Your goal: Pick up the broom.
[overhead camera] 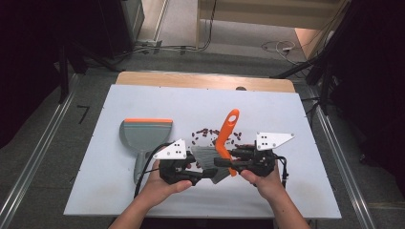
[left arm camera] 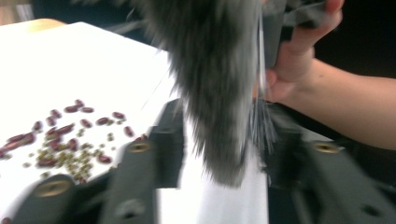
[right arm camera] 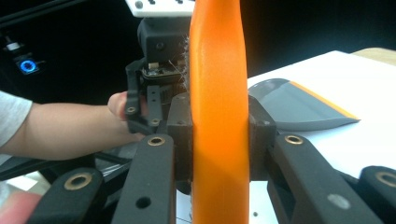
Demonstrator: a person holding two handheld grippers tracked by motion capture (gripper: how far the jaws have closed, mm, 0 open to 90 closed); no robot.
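A hand brush with a curved orange handle [overhead camera: 228,126] and grey bristles [overhead camera: 205,160] is held up over the near middle of the white table [overhead camera: 143,100]. My right gripper [overhead camera: 224,162] is shut on the handle [right arm camera: 218,116]; both pads press its sides. My left gripper [overhead camera: 207,172] faces it from the left, with the bristles [left arm camera: 215,93] hanging between its open jaws and a gap showing beside the left jaw. Several red and small green beans [overhead camera: 205,133] lie scattered behind the brush, also seen as beans [left arm camera: 70,135] at the left.
A grey dustpan [overhead camera: 143,133] with an orange front lip lies flat left of the brush, handle toward me. The same dustpan [right arm camera: 294,105] shows beyond the right gripper. The table's near edge is close under both hands.
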